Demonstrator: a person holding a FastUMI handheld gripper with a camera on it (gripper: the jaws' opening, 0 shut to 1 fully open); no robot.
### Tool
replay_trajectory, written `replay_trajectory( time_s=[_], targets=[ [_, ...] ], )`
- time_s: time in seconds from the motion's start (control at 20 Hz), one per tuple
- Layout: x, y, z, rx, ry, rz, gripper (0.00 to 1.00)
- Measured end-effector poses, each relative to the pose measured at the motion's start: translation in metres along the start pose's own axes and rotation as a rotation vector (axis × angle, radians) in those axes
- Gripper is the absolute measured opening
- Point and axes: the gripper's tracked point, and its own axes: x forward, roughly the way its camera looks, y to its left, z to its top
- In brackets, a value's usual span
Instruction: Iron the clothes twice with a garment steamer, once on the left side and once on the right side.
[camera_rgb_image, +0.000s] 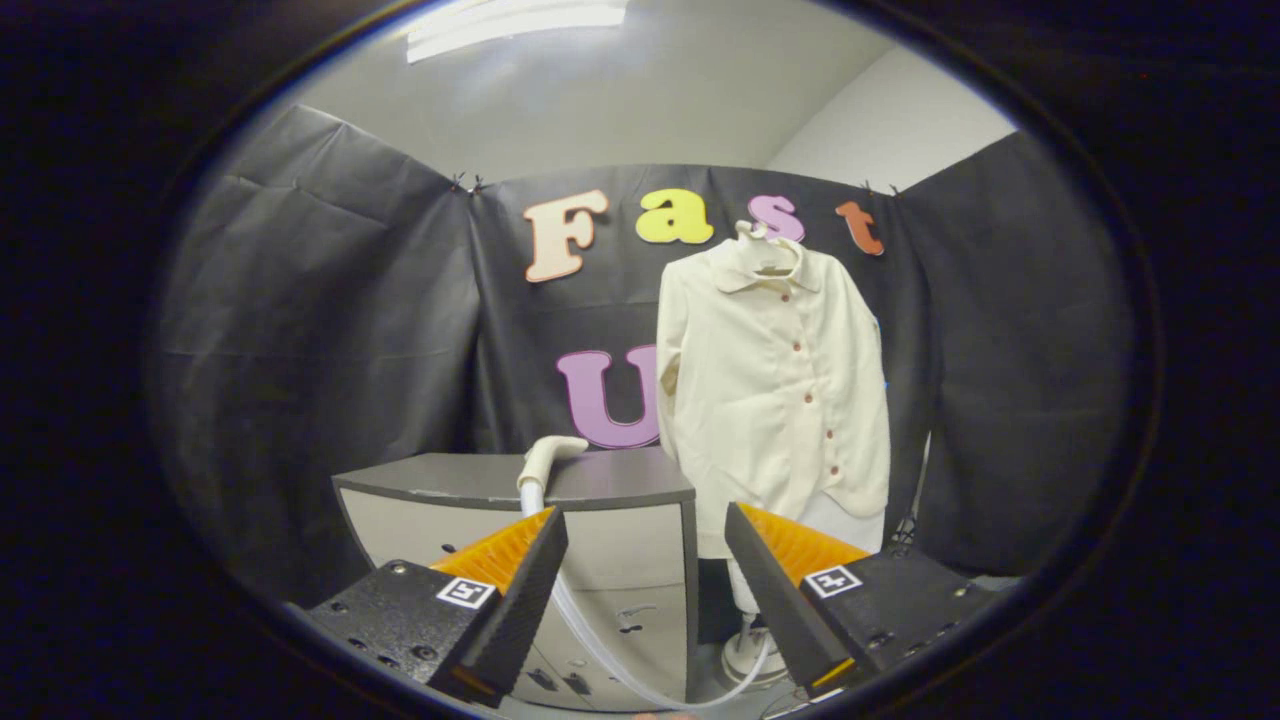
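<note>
Reaching for the steamer head (553, 452) looks like the step in hand, judged from the gripper (645, 575) hanging with fingers spread wide and nothing between them. Sits on the grey cabinet (600, 480), that head, at the near-left of the cabinet top, nozzle pointing toward the shirt (775, 390); runs down the cabinet front from it a clear hose (600, 650), curving to a pale base (750, 655) on the floor at the cabinet's right foot. Hangs just right of the cabinet and above it on a hanger (765, 240), the shirt, buttoned, front facing out, against the black cloth wall. To do it well: line the fingers up with the head's neck just below the bend, left finger (520, 580) now almost in line with it, so shift a little left of the cabinet's middle before closing; close across the narrow handle, not the hose, which would likely squash and slip. Lift clear of the cabinet top with slack left in the hose so as not to drag the base. Then carry to the shirt, keeping the nozzle face toward the cloth. As for writing: no brand or label readable on steamer, shirt or cabinet; small square black-and-white markers (466, 592) on the finger mounts, carrying a code pattern, no words.
</note>
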Motion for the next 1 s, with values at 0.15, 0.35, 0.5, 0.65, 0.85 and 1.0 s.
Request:
replay_trajectory(
  time_s=[0.15,0.35,0.5,0.65,0.85,1.0],
  targets=[
    [0.032,0.012,0.012,-0.079,0.022,0.002,0.96],
    [0.074,0.042,0.018,-0.125,0.046,0.073,0.98],
    [0.096,0.058,0.021,-0.163,0.098,0.095,0.99],
    [0.119,0.079,0.037,-0.144,0.084,0.121,0.99],
    [0.162,0.104,0.026,-0.086,0.172,0.142,0.98],
    [0.195,0.114,-0.005,-0.119,0.301,0.142,0.99]
  ],
)
